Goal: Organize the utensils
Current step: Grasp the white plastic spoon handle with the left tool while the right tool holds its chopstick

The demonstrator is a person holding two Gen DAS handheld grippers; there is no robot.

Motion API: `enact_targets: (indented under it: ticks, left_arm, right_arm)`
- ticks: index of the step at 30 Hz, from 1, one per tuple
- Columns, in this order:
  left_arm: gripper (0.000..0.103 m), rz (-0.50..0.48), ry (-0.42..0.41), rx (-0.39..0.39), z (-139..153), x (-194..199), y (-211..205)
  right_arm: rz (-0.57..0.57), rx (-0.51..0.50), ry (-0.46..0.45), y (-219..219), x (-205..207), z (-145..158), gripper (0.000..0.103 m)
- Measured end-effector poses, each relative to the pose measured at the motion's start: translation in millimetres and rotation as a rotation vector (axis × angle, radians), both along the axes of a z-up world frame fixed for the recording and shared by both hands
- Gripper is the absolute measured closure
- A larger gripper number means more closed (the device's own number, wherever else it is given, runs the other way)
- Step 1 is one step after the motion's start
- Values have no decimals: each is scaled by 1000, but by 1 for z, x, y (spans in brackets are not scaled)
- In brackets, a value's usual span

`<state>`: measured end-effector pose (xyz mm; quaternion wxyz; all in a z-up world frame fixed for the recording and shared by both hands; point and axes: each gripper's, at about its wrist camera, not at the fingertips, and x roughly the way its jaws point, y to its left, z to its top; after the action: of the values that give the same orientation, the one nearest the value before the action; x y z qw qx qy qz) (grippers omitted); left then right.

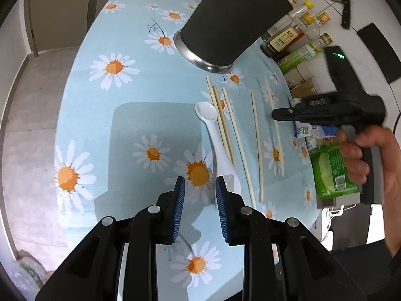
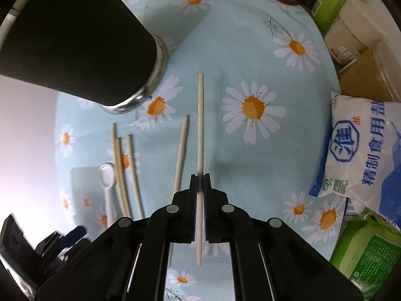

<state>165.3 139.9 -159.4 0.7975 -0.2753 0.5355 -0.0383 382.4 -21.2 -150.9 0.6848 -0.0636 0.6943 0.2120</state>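
Right gripper (image 2: 200, 183): I've got it pinching one chopstick (image 2: 200, 125), pads pressed on its shaft.
Left gripper (image 1: 200, 190): fingers part-spread, nothing between them, right pad beside the spoon (image 1: 215, 135) handle.
Other chopsticks (image 1: 225, 123): loose on the daisy cloth (image 1: 125, 125).
Black cup (image 1: 225, 25): upright beyond them.

Cup (image 1: 230, 25) behind chopsticks (image 1: 257, 140) — spoon (image 1: 213, 135) left

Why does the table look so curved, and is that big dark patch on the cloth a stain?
Left wrist view: the fisheye lens bows the tablecloth edge, and the dark patch looks like a shadow, not a stain. Right wrist view: the lower left is washed out by glare, and the black cup looms large and slightly blurred.
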Motion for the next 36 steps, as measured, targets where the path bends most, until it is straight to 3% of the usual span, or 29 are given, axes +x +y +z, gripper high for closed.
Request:
enact_targets:
  ticks: [4, 9, 14, 16, 20, 29, 31, 36]
  left_arm:
    - [79, -23, 24, -57, -4, 12, -6]
    - [79, -45, 58, -71, -10, 27, -11]
    - [79, -69, 92, -87, -14, 35, -15]
    - [72, -81, 100, -107, -16, 38, -17]
    - [70, -69, 117, -112, -21, 42, -18]
    - [70, -72, 132, -136, -24, 49, -22]
    - [78, -77, 144, -122, -24, 51, -22]
    - [83, -95, 154, -83, -24, 53, -25]
  right_arm:
    - [18, 93, 6, -17, -7, 20, 98]
    - [45, 178, 20, -41, -15, 33, 98]
    - [59, 213, 28, -67, -25, 32, 97]
    - [64, 223, 33, -77, -26, 32, 97]
    - [70, 242, 36, -96, -23, 40, 97]
    - [87, 277, 59, -97, -21, 38, 97]
    - [95, 289, 69, -96, -21, 36, 97]
    - [107, 307, 83, -95, -22, 32, 97]
